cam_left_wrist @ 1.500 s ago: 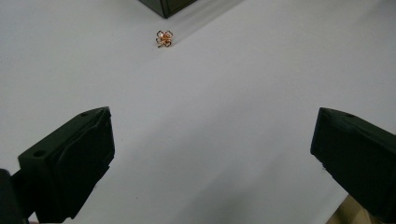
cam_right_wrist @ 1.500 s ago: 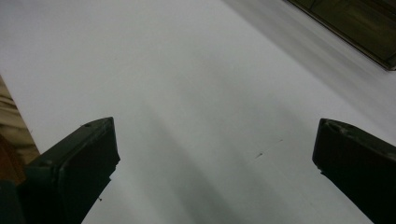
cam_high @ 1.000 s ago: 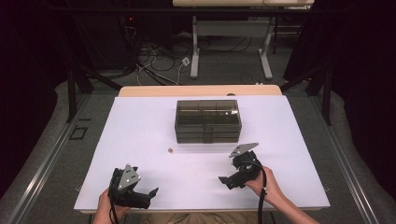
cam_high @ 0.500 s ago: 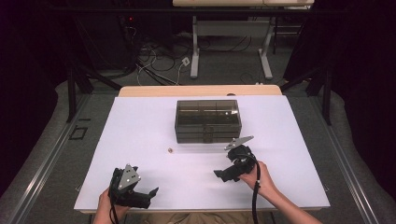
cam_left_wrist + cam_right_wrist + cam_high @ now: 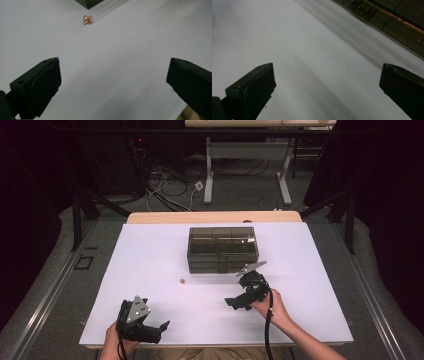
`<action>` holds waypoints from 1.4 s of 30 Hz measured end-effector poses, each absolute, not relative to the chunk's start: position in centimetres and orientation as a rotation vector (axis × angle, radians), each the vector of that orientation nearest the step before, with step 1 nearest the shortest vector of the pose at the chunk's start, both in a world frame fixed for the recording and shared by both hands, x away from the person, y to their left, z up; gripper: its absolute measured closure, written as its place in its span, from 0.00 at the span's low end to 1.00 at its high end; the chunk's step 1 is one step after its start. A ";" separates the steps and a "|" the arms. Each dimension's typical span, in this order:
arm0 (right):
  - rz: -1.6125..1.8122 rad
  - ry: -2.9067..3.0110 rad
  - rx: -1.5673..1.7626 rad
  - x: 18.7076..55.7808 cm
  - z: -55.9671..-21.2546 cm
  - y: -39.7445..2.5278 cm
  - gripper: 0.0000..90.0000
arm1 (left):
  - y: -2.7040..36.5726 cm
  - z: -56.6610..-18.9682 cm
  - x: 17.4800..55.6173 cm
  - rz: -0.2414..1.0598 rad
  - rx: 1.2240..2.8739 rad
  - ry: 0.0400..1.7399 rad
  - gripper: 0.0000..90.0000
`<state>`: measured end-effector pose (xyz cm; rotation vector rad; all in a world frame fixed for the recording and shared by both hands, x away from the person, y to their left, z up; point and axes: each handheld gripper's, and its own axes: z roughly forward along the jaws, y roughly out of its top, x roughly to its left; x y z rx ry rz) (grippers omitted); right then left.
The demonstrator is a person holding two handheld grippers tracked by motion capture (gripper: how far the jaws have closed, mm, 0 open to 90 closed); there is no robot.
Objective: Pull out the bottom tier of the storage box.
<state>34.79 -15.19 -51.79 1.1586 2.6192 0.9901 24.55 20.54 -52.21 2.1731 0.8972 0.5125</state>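
A smoky dark plastic box with a lid stands mid-table; its corner and its front with a small latch also show close up. A tiny gold clover-shaped trinket lies on the white tabletop, just left of the box's front. My left gripper rests at the near left edge, open and empty, pointing toward the trinket. My right gripper is held low in front of the box, tilted, its jaws wide apart with nothing between them.
The white table surface reaches out on all sides of the box. Beyond the table's far wooden edge are floor cables and a desk frame. A hand holds each gripper from the bottom.
The right gripper has moved up toward the box and leftward, tipping over so that its jaws point toward the left. The left gripper has stayed put.
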 end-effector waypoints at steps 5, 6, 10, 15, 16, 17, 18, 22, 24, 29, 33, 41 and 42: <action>0.972 2.615 1.188 35.4 -51.8 -15.0 0.00 | 20.6 -52.2 24.6 0.507 2.177 0.894 0.00; 0.974 2.612 1.203 35.6 -51.8 -14.9 0.00 | 20.6 -52.2 24.6 0.507 2.177 0.894 0.00; 0.971 2.611 1.225 36.1 -51.9 -14.7 0.00 | 20.6 -52.2 24.6 0.510 2.179 0.893 0.00; 0.929 2.637 1.294 36.8 -51.8 -14.3 0.01 | 20.6 -52.1 24.6 0.502 2.183 0.894 0.00; 1.070 2.550 1.316 37.1 -52.4 -13.8 0.01 | 20.6 -52.1 24.6 0.503 2.183 0.893 0.00; 1.070 2.550 1.316 37.1 -52.4 -13.8 0.01 | 20.6 -52.2 24.6 0.507 2.179 0.893 0.00; 0.900 2.648 1.318 37.2 -51.6 -14.1 0.01 | 20.6 -52.2 24.6 0.507 2.179 0.893 0.00; 1.036 2.540 1.353 37.8 -52.5 -13.5 0.02 | 20.6 -52.1 24.6 0.503 2.183 0.892 0.00; 1.037 2.541 1.376 38.0 -52.4 -13.4 0.02 | 20.6 -52.1 24.6 0.504 2.183 0.891 0.00; 0.967 2.569 1.391 38.4 -52.4 -13.3 0.02 | 20.6 -52.2 24.6 0.508 2.177 0.891 0.00; 0.965 2.562 1.423 38.7 -52.6 -13.0 0.03 | 20.6 -52.2 24.6 0.506 2.180 0.892 0.00; 0.983 2.529 1.467 39.4 -52.8 -12.2 0.09 | 20.6 -52.2 24.6 0.498 2.183 0.889 0.00; 1.005 2.520 1.481 39.5 -52.8 -12.0 0.10 | 20.6 -52.2 24.6 0.498 2.183 0.888 0.00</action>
